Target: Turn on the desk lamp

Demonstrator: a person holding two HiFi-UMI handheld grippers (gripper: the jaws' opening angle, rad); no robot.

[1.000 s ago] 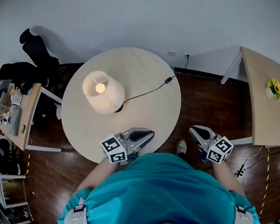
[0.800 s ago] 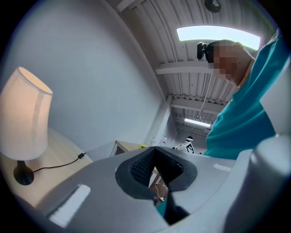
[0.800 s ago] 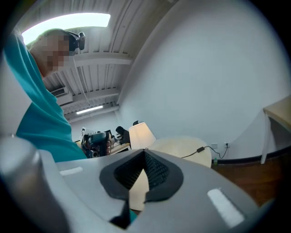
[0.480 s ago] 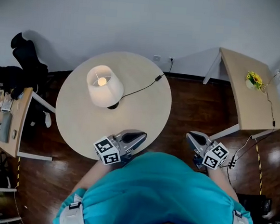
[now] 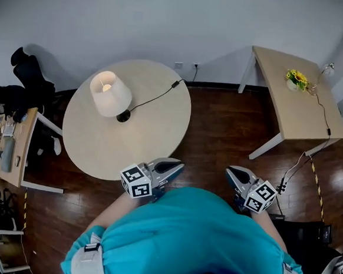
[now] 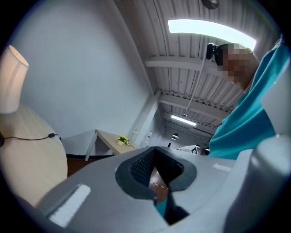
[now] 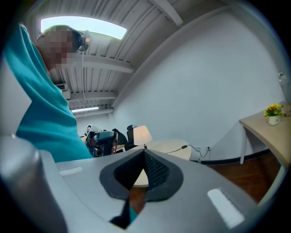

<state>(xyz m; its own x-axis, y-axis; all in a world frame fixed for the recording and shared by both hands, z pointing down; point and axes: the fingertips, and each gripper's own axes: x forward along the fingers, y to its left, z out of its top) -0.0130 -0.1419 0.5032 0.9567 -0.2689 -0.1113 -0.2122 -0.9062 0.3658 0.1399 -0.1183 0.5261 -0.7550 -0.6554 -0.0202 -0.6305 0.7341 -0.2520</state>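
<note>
The desk lamp (image 5: 110, 93) with a white shade stands lit at the back left of the round table (image 5: 142, 134). Its black cord (image 5: 154, 98) runs across the tabletop to the far edge. My left gripper (image 5: 170, 166) is shut and empty, held close to the body, past the table's near edge. My right gripper (image 5: 232, 174) is shut and empty too, over the wooden floor to the table's right. In the left gripper view the lamp (image 6: 11, 79) shows at the far left, beyond the gripper (image 6: 154, 148). In the right gripper view the lamp (image 7: 142, 134) stands far ahead of the gripper (image 7: 144, 152).
A rectangular desk (image 5: 303, 114) with a pot of yellow flowers (image 5: 294, 78) stands at the right. A cluttered desk (image 5: 8, 144) and dark clothing (image 5: 26, 72) are at the left. Cables (image 5: 296, 167) lie on the floor at the right.
The table and lamp have slid left and farther off in the head view. Both grippers have drawn back from the table edge toward the body. The lamp stays lit.
</note>
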